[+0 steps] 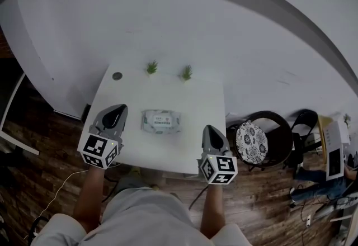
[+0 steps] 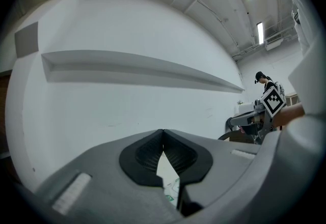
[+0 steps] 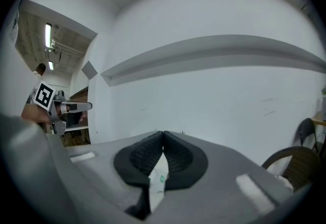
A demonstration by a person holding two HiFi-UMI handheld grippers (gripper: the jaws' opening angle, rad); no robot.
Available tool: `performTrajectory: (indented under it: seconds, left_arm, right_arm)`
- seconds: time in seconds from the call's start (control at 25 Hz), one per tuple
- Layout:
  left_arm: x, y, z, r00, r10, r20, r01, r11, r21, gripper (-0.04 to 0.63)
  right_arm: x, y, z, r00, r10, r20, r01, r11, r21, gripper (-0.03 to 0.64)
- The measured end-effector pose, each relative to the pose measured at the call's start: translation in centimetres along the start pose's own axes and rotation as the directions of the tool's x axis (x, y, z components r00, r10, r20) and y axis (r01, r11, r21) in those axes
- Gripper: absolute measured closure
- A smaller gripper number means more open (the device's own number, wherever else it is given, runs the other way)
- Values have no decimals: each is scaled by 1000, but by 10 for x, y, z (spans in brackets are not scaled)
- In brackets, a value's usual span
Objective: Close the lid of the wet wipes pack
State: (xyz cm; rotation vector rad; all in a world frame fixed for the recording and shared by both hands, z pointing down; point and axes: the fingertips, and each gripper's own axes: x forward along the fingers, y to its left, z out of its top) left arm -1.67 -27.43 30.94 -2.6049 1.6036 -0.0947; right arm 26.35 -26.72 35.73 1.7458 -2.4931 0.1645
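The wet wipes pack (image 1: 161,121) lies flat in the middle of the small white table (image 1: 196,99), its white label facing up and its lid lying flat as far as I can see. My left gripper (image 1: 118,108) hovers just left of the pack, shut, with nothing between its pads. My right gripper (image 1: 209,128) hangs to the pack's right near the table's front edge, also shut and empty. In the left gripper view the jaws (image 2: 163,132) meet at their tips, and a sliver of the pack (image 2: 171,187) shows below them. The right gripper view shows its jaws (image 3: 163,133) touching, above the pack (image 3: 159,179).
Two small green plants (image 1: 151,66) (image 1: 187,72) and a dark round disc (image 1: 117,76) stand at the table's far edge by the white wall. A chair with a patterned cushion (image 1: 251,141) sits right of the table. A person (image 1: 321,178) sits at far right.
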Motion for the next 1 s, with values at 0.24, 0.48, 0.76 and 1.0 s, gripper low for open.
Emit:
performTrajectory:
  seconds: [0.24,0.48,0.76,1.0]
  left_arm:
    - [1,10,1,1000,24,5,-24,1000,-7,589]
    - [4,12,4,1000,25,8,-25,1000,-1,589]
    - [6,10,4,1000,27,14,-28,1000,11,589]
    - [10,9,8,999,27,19,-28,999,17,589]
  right_arm:
    - [2,-3,0,1000,-1,6,1,1000,3,614]
    - [7,-6,5,1000,2,10,-2,1000,-2,614]
    - [9,-8,9,1000,4,23,-3,1000,-7,614]
    - [12,-12,13,1000,3,25,-3,1000,-12,614]
